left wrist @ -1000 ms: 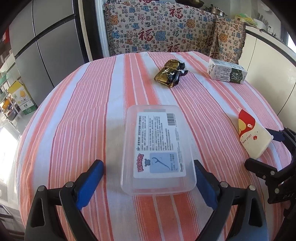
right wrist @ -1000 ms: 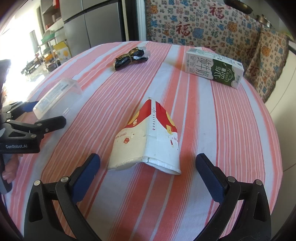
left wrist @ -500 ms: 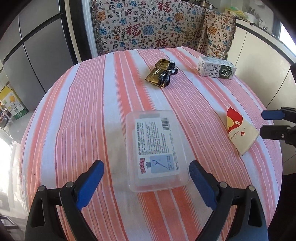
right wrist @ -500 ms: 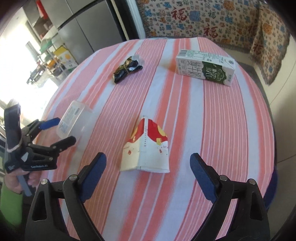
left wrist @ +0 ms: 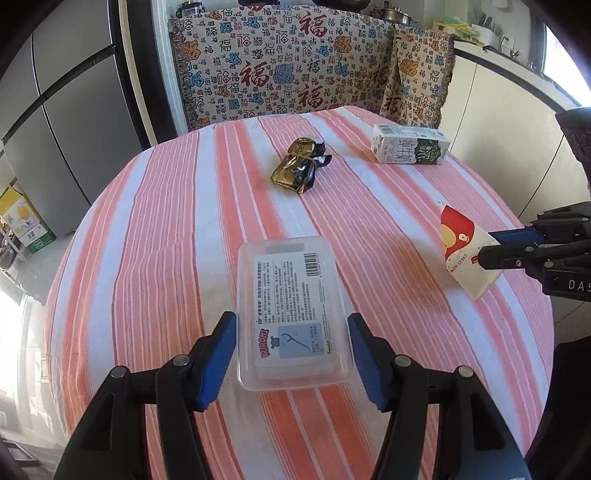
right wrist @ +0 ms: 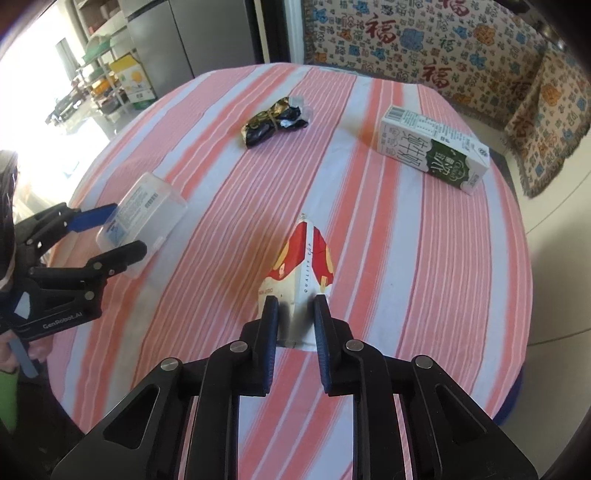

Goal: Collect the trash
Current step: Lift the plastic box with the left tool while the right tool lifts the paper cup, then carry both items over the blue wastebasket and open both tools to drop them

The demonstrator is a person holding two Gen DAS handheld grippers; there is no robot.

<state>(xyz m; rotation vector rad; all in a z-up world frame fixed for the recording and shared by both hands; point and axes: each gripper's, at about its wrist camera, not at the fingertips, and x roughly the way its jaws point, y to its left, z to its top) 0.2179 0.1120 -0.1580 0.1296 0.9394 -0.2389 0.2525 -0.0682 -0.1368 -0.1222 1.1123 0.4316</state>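
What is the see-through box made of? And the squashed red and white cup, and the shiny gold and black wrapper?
The see-through rectangular box looks like clear, glossy plastic: the striped cloth shows through its walls. The flattened red and white cup seems to be coated paper, since it creases sharply and stays flat. The gold and black wrapper is probably metallic foil film: it crinkles and glints.

Place: home, kitchen-dining corner.
Bench (left wrist: 155, 221): round, under a pink-and-white striped cloth, centre of both views.
Seating: sofa (left wrist: 280, 74) behind the bench, top of frame, draped in a throw printed with Chinese characters.
Appliance: grey refrigerator (left wrist: 55, 122), upper left of the left wrist view.
Counter (left wrist: 509, 70): upper right, white, carrying a metal pot (left wrist: 394, 15).
Storage: shelving rack (right wrist: 99, 85) with boxes, upper left of the right wrist view.
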